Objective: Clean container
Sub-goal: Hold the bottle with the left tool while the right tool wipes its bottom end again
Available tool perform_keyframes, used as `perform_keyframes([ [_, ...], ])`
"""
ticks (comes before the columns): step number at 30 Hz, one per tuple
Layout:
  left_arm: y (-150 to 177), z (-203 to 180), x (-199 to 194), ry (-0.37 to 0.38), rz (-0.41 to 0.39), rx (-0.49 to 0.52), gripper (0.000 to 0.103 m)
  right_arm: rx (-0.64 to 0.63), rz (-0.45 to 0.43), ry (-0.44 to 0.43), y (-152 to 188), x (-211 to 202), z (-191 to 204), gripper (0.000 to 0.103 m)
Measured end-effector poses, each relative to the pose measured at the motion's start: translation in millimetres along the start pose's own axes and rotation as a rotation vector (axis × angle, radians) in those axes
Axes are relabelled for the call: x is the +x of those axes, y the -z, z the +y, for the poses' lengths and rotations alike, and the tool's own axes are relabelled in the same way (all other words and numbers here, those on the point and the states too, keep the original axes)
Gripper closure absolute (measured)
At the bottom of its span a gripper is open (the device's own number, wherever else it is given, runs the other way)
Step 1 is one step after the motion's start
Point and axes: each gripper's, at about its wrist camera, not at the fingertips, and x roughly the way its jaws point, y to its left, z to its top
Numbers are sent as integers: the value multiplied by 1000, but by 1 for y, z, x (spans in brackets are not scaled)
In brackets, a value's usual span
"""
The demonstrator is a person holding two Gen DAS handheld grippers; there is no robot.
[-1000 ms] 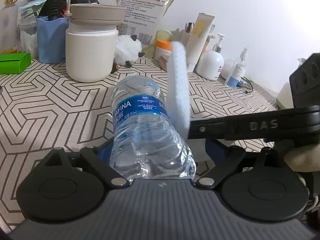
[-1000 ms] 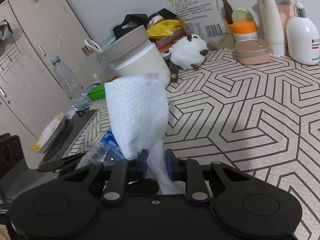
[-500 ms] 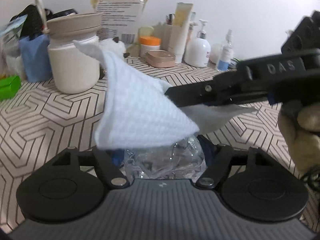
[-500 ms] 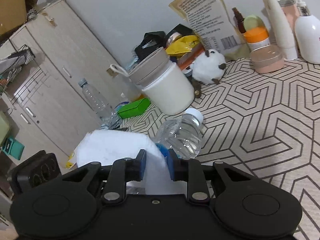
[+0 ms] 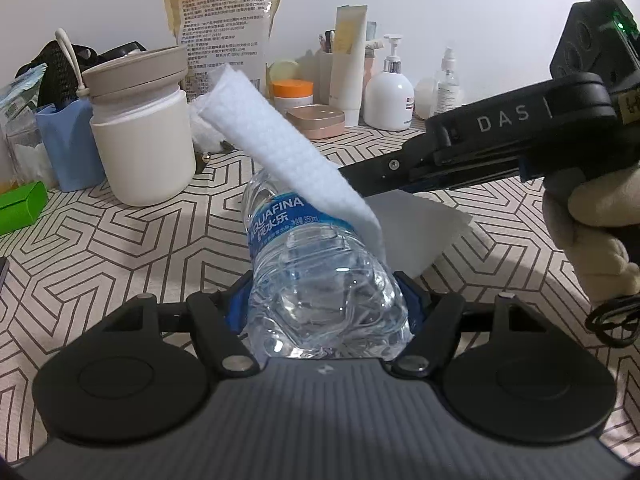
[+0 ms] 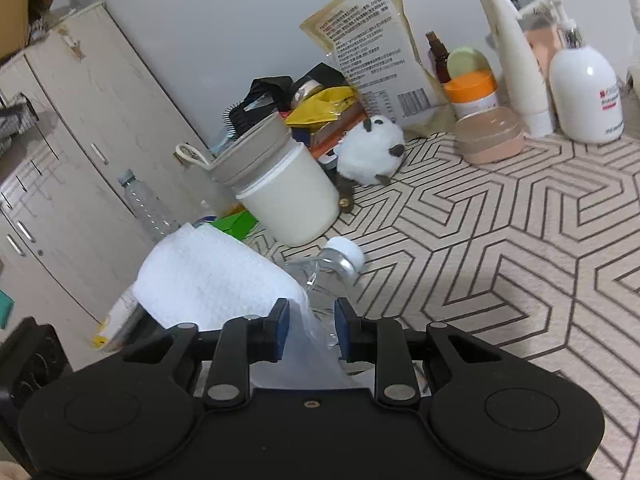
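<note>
My left gripper point(image 5: 322, 304) is shut on the base of a clear Aquafina water bottle point(image 5: 304, 248), held lying forward above the table. A white wipe point(image 5: 280, 152) lies draped over the bottle's upper right side. My right gripper point(image 6: 308, 326) is shut on that wipe point(image 6: 208, 276); it reaches in from the right in the left wrist view point(image 5: 460, 148). The bottle's white cap point(image 6: 347, 254) shows past the right gripper's fingers.
A patterned tablecloth point(image 5: 100, 232) covers the table. A cream jar with a beige lid point(image 5: 140, 132) stands at back left, beside a blue cup point(image 5: 68, 144) and a green box point(image 5: 20, 206). Pump bottles, tubes and jars point(image 5: 388, 96) line the back wall. A cabinet point(image 6: 60, 140) stands at the left.
The wipe has slid from covering the whole bottle to its upper right side, so the blue label shows again. The right gripper has moved with the wipe along the bottle.
</note>
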Motion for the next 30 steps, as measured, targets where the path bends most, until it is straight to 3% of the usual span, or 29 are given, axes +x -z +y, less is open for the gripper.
perform_keyframes([
  [3, 1, 10, -1, 53, -1, -53, 33, -4, -3, 4, -1, 0, -1, 74],
  [8, 2, 6, -1, 49, -1, -33, 33, 26, 9, 46, 0, -1, -9, 73],
  [12, 2, 3, -1, 59, 1, -14, 33, 135, 19, -82, 0, -4, -18, 72],
  [13, 2, 4, -1, 63, 2, -13, 33, 161, 25, -136, 0, -4, -17, 66],
  [14, 2, 3, -1, 65, 2, -12, 33, 173, 33, -178, 1, -4, -15, 50],
  [15, 2, 3, -1, 65, 2, -11, 33, 163, 44, -201, 1, -4, -11, 44],
  [16, 2, 2, -1, 64, 2, -8, 33, 138, 53, -201, 1, -4, -6, 40],
  [20, 2, -1, -1, 77, 2, 10, 33, 55, 71, -125, 10, -3, 8, 41],
  [22, 2, -2, -1, 93, 4, 22, 33, 27, 71, -98, 16, -4, 11, 46],
  [24, 2, -4, -1, 109, 5, 33, 33, -5, 49, -96, 19, -11, 12, 62],
  [25, 2, -5, -1, 117, 6, 39, 33, -16, 42, -97, 19, -16, 12, 83],
  [26, 2, -5, -1, 125, 7, 45, 33, -21, 39, -104, 19, -20, 11, 93],
  [30, 2, -9, -1, 156, 9, 68, 33, -74, 44, -121, 20, -28, 15, 94],
])
